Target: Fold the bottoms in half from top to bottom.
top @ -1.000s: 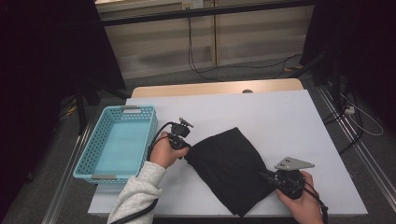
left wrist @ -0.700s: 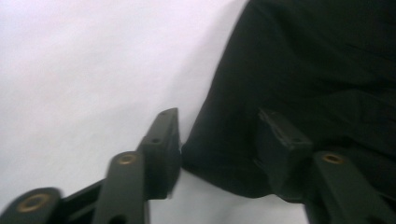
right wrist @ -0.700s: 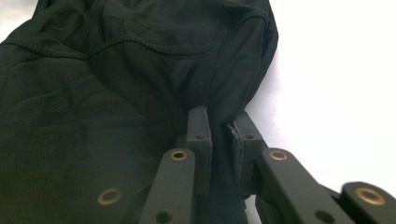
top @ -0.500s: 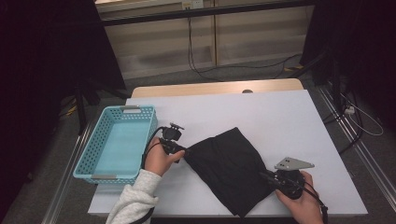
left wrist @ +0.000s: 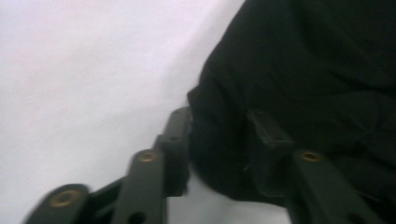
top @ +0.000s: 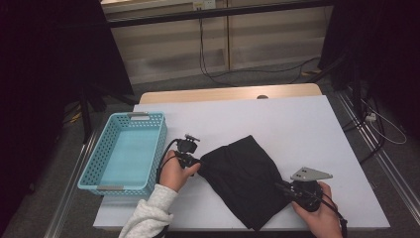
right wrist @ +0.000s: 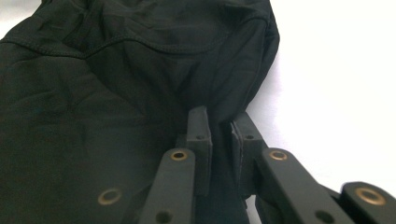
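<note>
Left gripper (top: pixel 198 159) jaws just closing (right gripper (top: pixel 282 187) clamped).

A white table (top: pixel 297 124) is seen, with a strip of bare wood left exposed along its far edge. A black cloth (top: pixel 242 176) is spread flat near the front edge, right of centre. A light blue perforated basket (top: pixel 106 148) is set at the left edge, well apart from the cloth, its inside bare.

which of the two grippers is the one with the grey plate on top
The right gripper, at the black cloth's lower right edge, carries the grey three-cornered plate. The left gripper, at the cloth's left corner, has none.
</note>
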